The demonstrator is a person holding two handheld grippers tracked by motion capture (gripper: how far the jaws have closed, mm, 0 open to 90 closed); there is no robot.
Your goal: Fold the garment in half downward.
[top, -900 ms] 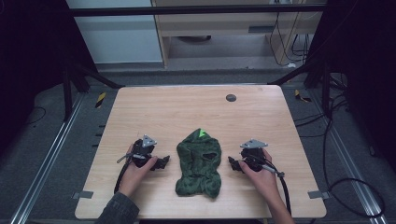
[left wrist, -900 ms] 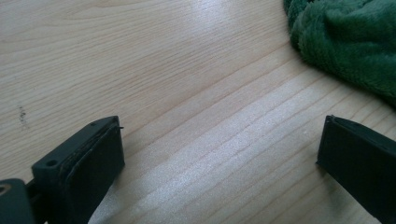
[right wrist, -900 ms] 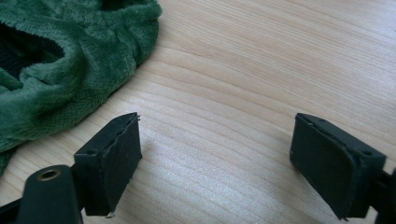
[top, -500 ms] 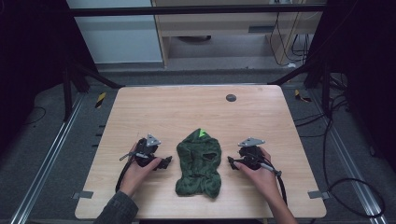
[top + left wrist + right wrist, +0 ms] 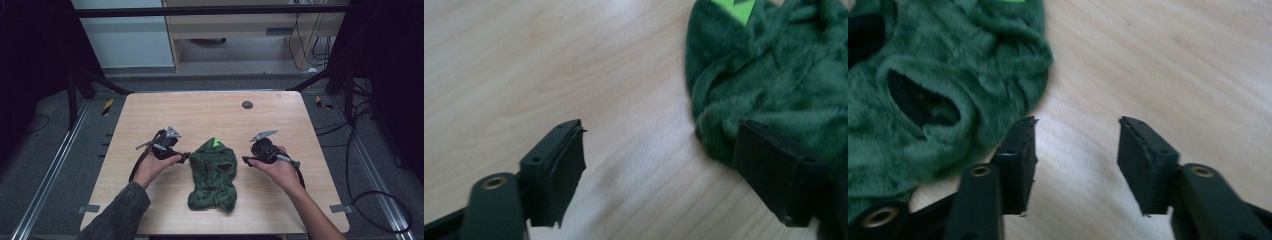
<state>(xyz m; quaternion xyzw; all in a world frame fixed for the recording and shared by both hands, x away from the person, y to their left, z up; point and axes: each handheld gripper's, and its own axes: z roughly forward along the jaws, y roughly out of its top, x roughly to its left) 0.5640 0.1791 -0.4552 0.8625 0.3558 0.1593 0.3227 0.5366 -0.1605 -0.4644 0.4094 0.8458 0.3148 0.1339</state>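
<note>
A green knitted cloth [image 5: 214, 172] lies on the counter [image 5: 200, 112] between my hands. My left gripper [image 5: 659, 165] gapes wide beside it. My right gripper [image 5: 1075, 157] is spread too.

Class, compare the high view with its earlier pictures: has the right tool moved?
Yes. The right tool has edged inward toward the green garment, which lies where it was, and slightly toward the dark round mark at the far edge.

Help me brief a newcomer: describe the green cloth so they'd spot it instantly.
On the wooden table, look near the front edge, between the left gripper and right gripper. The crumpled dark green fleece cloth lies there, with a bright green tag and dark holes.
</note>
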